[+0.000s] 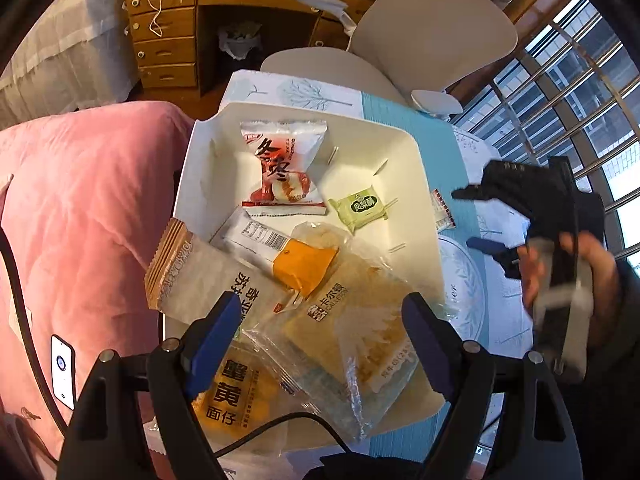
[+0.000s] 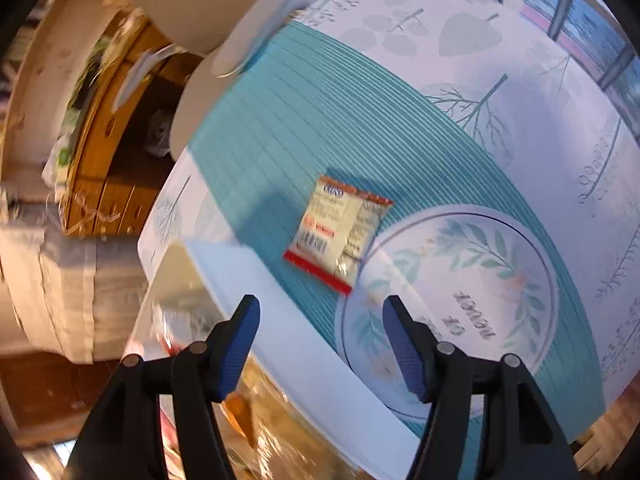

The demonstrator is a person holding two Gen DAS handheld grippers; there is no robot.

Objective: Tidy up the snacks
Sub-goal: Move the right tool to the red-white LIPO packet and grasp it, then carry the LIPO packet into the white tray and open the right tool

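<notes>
Left wrist view, white tray (image 1: pixel 416 184) of snacks, left gripper (image 1: pixel 322 316) wide apart above.

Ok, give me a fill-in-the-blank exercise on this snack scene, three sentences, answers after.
1. The small green packet lies inside the white ____.
2. The one snack still outside, a white packet with red-edged ends, lies on the ____ tablecloth beside the tray.
3. The left tongs are ____ above the clear-wrapped snack, gripping nothing.

Missing words: tray; teal-striped; open
</notes>
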